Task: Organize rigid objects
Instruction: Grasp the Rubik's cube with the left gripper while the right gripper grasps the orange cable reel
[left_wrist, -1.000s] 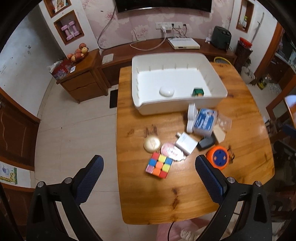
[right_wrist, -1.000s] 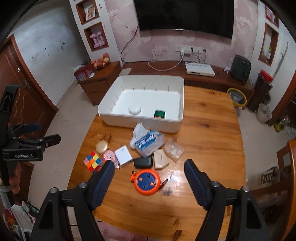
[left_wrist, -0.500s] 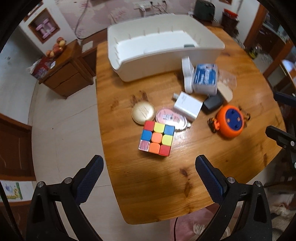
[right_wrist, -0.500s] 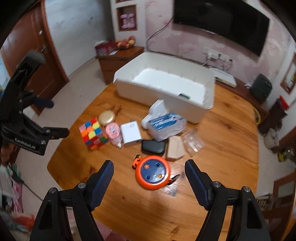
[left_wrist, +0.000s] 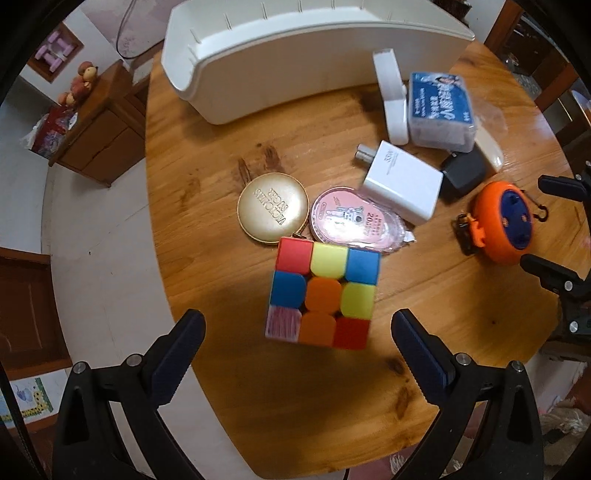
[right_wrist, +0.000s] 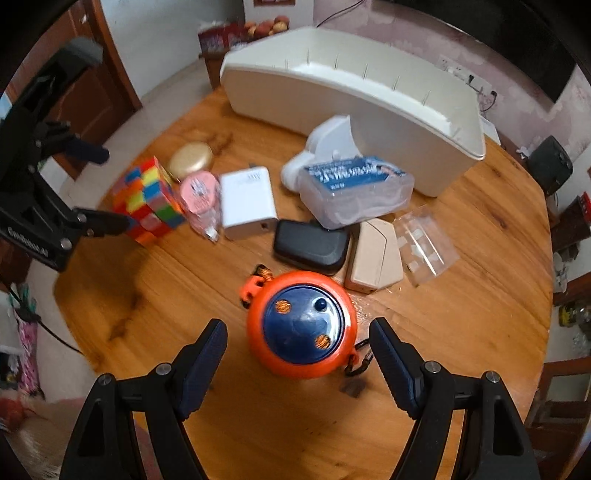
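Left hand-held gripper (left_wrist: 297, 334) points down over the puzzle cube (left_wrist: 322, 292), jaws apart, nothing clamped. I read the cube as sitting between the two fingers in line of sight but below them; no pad touches it.

Right hand-held gripper (right_wrist: 297, 354) likewise spread wide, empty, over the orange reel (right_wrist: 301, 325) with its blue face. Reel lies between the fingers, clear of both pads.

Wooden tabletop (left_wrist: 207, 177) layout, as seen from the left wrist:
- Gold round tin (left_wrist: 272, 207) just beyond the cube; whether they touch I cannot tell.
- Pink round case (left_wrist: 347, 218) beside the tin, its near edge hidden behind the cube.
- White charger block (left_wrist: 402, 182) overlapping the pink case's far side.
- Black pouch (left_wrist: 463, 173) next to the charger, orange reel near it.
- Blue-labelled clear box (left_wrist: 439, 107) against a white bracket-shaped piece (left_wrist: 391, 96).
- Large white bin (left_wrist: 295, 66) at the far end of the tabletop; its inside is not visible from here.

From the right wrist I also see a beige case (right_wrist: 375, 254) touching the black pouch, and a clear plastic tray (right_wrist: 424, 243) just beside it.
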